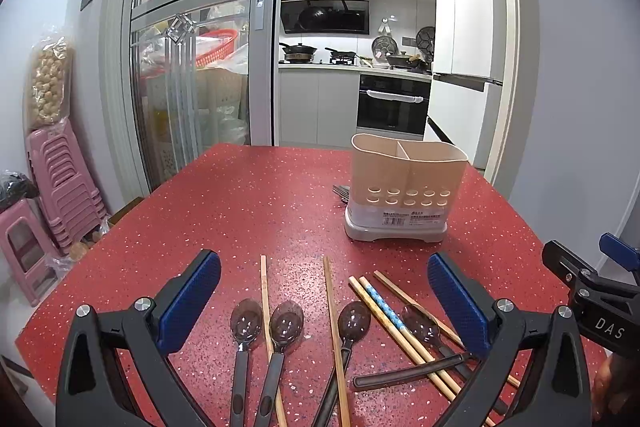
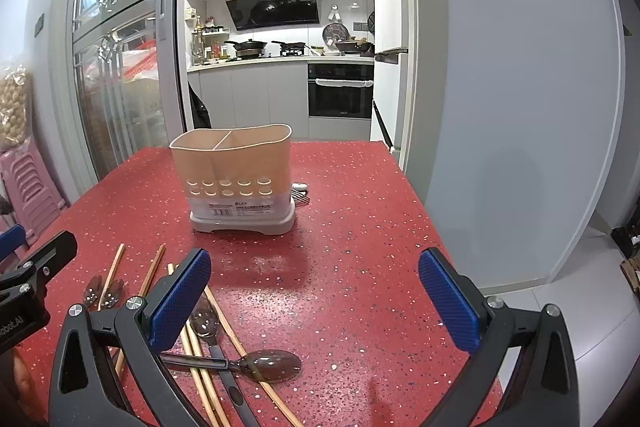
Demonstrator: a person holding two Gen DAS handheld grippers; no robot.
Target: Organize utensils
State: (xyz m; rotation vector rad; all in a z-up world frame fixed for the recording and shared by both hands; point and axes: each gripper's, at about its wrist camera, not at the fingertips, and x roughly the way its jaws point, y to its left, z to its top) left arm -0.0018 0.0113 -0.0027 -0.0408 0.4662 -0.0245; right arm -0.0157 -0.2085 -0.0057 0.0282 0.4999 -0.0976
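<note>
Both grippers, left (image 1: 324, 301) and right (image 2: 314, 293), hover released above the red table (image 2: 360, 227), spoons (image 1: 286, 319) beneath the left, holder (image 1: 404, 187) at one o'clock; only the right view shows a crosswise spoon (image 2: 276, 363).

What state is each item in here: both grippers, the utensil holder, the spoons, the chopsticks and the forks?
Left gripper: open, holding nothing, over the spoons.
Right gripper: open, holding nothing.
Utensil holder: upright on the red table; both visible compartments look empty.
Spoons: lying flat on the table, not yet sorted.
Chopsticks: loose on the table, some crossing the spoons.
Forks: lying behind the holder, mostly hidden.
</note>
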